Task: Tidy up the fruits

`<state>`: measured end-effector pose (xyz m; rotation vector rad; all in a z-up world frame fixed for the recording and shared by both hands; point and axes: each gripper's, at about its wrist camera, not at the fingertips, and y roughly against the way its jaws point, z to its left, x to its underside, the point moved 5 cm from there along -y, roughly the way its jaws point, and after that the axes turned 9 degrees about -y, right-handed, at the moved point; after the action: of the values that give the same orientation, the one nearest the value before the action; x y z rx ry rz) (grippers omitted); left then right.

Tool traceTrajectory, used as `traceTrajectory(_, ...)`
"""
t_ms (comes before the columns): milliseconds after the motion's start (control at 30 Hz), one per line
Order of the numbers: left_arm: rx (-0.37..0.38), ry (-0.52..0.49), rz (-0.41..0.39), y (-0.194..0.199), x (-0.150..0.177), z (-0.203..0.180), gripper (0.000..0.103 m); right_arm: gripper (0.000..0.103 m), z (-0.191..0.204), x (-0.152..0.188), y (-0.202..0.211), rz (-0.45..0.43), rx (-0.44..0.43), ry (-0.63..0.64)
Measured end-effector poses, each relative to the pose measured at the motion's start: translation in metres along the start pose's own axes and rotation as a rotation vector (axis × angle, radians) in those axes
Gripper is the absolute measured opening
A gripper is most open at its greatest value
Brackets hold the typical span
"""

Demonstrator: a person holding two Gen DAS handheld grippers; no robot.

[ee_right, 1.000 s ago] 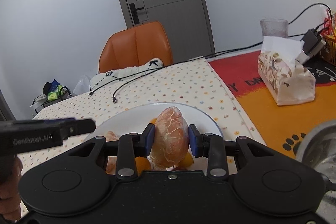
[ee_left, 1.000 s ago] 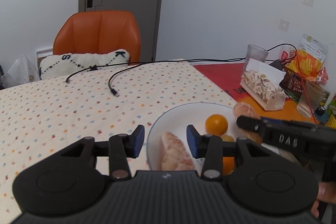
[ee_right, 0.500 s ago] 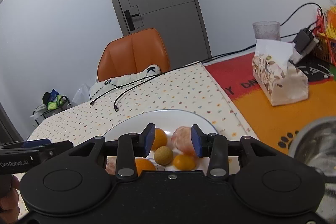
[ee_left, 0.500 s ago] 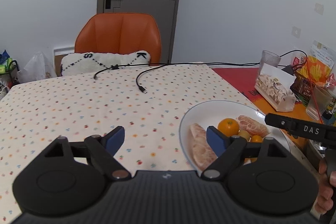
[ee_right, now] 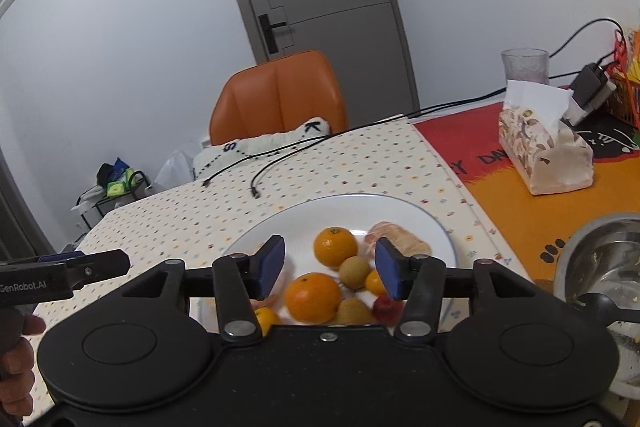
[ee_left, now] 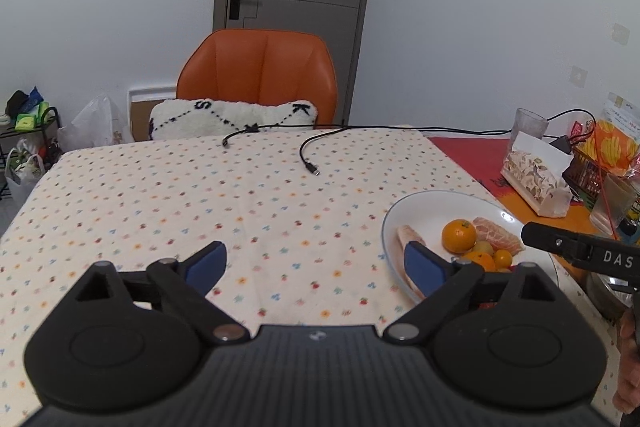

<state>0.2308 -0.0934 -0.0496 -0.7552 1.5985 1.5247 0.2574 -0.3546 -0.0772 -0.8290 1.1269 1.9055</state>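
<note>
Fruit sits piled on white plate (ee_right: 400, 215); my right gripper (ee_right: 330, 269) and left gripper (ee_left: 316, 263) both spread, empty. I'd lift clear slowly.

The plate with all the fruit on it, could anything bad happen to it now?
Maybe. The round oranges and small brown fruits are heaped on the white plate, so a bump from the open right gripper hovering just above could roll one off. The plate also sits near the table's right edge in the left wrist view, beside the metal bowl, so a nudge might push it into that.
</note>
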Motion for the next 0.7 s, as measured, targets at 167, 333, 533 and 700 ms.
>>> traceTrajectory(167, -0.003, 0.019, 0.013, 0.012, 0.006, 0.008, 0.096, 0.064, 0.012, 0.004, 0.01, 0.004, -0.011, 0.014)
traceTrajectory(333, -0.017, 0.026, 0.009, 0.028, 0.012, 0.017, 0.097, 0.074, 0.025, 0.007, 0.02, 0.003, -0.026, 0.031)
traceTrajectory(533, -0.042, 0.036, 0.016, 0.05, 0.018, 0.031, 0.097, 0.085, 0.043, 0.013, 0.032, 0.011, -0.047, 0.057)
traceTrajectory(700, -0.07, 0.055, 0.019, 0.068, 0.023, 0.045, 0.098, 0.095, 0.057, 0.017, 0.044, 0.004, -0.068, 0.073)
